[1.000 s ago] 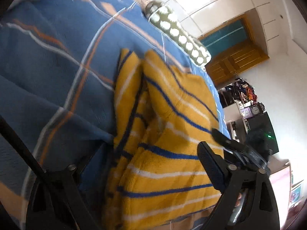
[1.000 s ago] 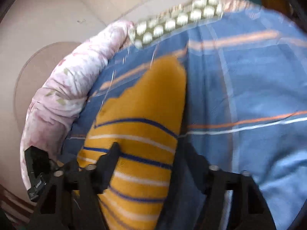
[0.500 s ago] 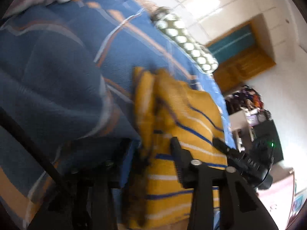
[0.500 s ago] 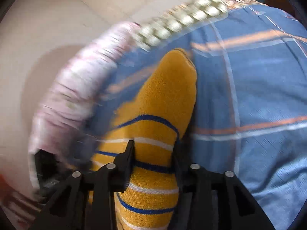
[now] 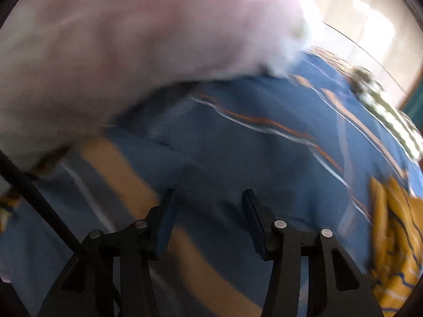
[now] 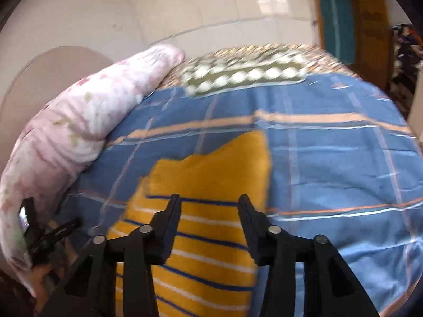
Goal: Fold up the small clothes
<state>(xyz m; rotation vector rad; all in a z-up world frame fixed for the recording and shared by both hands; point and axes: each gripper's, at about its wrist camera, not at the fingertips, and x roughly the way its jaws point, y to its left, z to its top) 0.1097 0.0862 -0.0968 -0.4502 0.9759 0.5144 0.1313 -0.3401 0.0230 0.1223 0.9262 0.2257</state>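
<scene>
Over blue bedsheet (image 5: 264,158), left gripper (image 5: 208,206) swung off yellow striped garment (image 6: 211,185).

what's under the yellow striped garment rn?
The yellow striped garment lies flat on the blue plaid bedsheet; sheet shows on both sides and beyond its far edge. Whatever lies directly beneath the fabric is covered, and its near end is hidden behind the right gripper.

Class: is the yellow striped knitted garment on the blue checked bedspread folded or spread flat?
Folded: the yellow striped knitted garment lies doubled, stepped layered edges showing.
</scene>
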